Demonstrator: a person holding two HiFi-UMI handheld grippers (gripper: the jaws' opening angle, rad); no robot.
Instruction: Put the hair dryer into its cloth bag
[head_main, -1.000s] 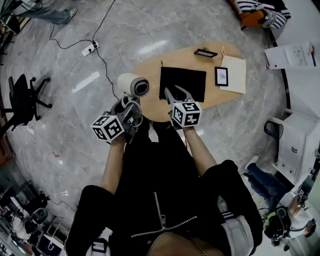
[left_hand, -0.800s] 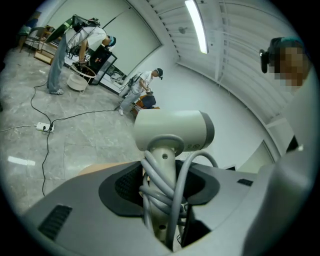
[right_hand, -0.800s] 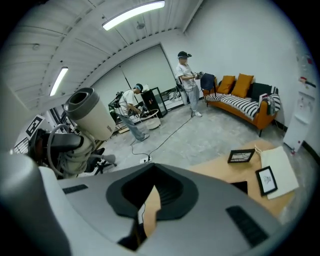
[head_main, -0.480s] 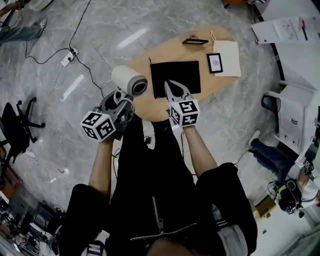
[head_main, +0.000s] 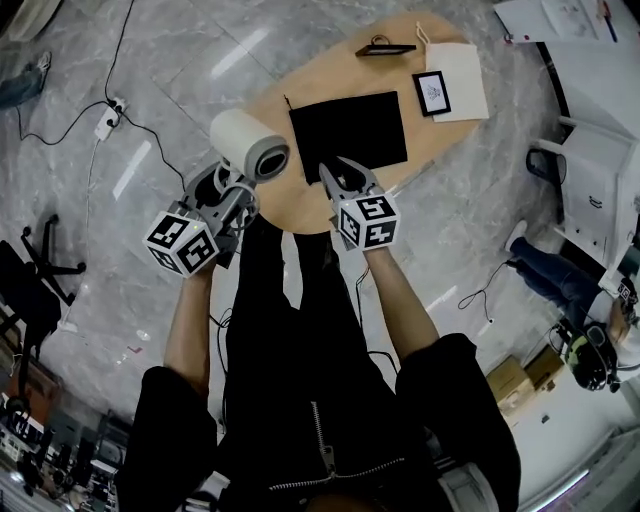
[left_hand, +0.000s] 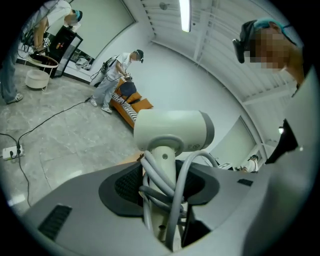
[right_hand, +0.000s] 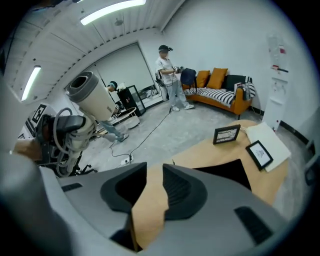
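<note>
The white hair dryer (head_main: 250, 145) (left_hand: 172, 130) hangs over the left edge of the oval wooden table (head_main: 300, 200). My left gripper (head_main: 228, 195) (left_hand: 165, 192) is shut on its handle, with the grey cord wound round it. The black cloth bag (head_main: 350, 125) (right_hand: 230, 172) lies flat in the table's middle. My right gripper (head_main: 340, 172) (right_hand: 154, 192) hovers just short of the bag's near edge. Its jaws are opening, and only the tabletop shows between them. The dryer (right_hand: 92, 97) also shows at the left of the right gripper view.
A white cloth bag (head_main: 460, 70) lies at the table's far right with a small picture frame (head_main: 432, 92) on it, and another frame (head_main: 385, 48) lies behind. A power strip and cable (head_main: 105, 105) run across the floor at the left. A person (right_hand: 167, 75) stands by a sofa.
Both grippers have sunk. The right gripper's tips, earlier over the bag's near edge, now sit short of it. The dryer has stayed in the left gripper.
</note>
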